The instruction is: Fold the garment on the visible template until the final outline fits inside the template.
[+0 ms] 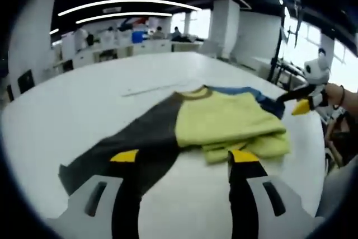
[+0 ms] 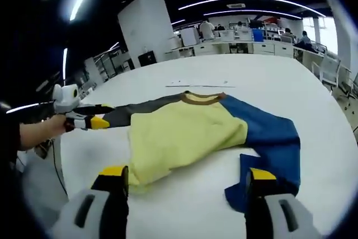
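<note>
A long-sleeved shirt lies flat on the white table (image 1: pixel 84 110): yellow body (image 1: pixel 224 118), brown collar (image 2: pixel 201 98), dark grey sleeve (image 1: pixel 140 138), blue sleeve (image 2: pixel 274 138). The yellow hem edge (image 1: pixel 251 146) looks doubled over. My left gripper (image 1: pixel 183 158) is open, low over the table, with the grey sleeve's end between and under its jaws; it also shows as the left gripper (image 2: pixel 92 121) held in a hand. My right gripper (image 2: pixel 188 173) is open too, the blue cuff (image 2: pixel 238 194) beside its right jaw. In the left gripper view the right gripper (image 1: pixel 299 104) sits at the blue sleeve's end.
Faint thin line marks (image 2: pixel 198 85) lie on the table just beyond the collar. Desks, chairs and seated people (image 2: pixel 302 40) stand far behind. A white pillar (image 2: pixel 148 29) rises beyond the table. The table edge (image 2: pixel 56 155) runs near the hand.
</note>
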Action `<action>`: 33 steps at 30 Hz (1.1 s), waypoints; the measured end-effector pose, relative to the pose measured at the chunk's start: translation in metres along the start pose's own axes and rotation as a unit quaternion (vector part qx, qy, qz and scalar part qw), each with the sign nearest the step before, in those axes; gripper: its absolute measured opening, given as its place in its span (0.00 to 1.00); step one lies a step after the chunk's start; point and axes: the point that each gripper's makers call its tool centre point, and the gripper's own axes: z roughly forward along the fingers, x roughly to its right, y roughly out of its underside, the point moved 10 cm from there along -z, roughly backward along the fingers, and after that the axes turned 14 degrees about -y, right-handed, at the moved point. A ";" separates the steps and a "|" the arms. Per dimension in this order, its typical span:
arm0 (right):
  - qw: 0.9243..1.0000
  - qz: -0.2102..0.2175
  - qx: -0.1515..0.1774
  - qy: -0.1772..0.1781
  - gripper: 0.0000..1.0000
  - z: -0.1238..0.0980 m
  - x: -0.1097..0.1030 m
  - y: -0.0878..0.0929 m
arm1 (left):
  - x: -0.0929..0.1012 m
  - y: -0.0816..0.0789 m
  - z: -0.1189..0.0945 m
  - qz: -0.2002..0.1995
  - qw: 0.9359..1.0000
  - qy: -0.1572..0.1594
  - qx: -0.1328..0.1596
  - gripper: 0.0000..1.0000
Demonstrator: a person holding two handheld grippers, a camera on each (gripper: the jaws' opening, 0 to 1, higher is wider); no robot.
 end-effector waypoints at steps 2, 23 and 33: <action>1.000 -0.008 0.002 -0.007 0.86 0.004 -0.007 0.004 | 0.004 0.002 0.001 0.007 1.000 0.004 0.000 0.57; 0.996 -0.076 -0.032 -0.032 0.57 0.043 -0.046 0.043 | 0.045 0.016 0.027 0.056 0.997 0.040 -0.017 0.36; 0.997 -0.067 -0.023 -0.029 0.36 0.055 -0.052 0.047 | 0.051 0.018 0.038 0.073 0.995 0.042 -0.043 0.24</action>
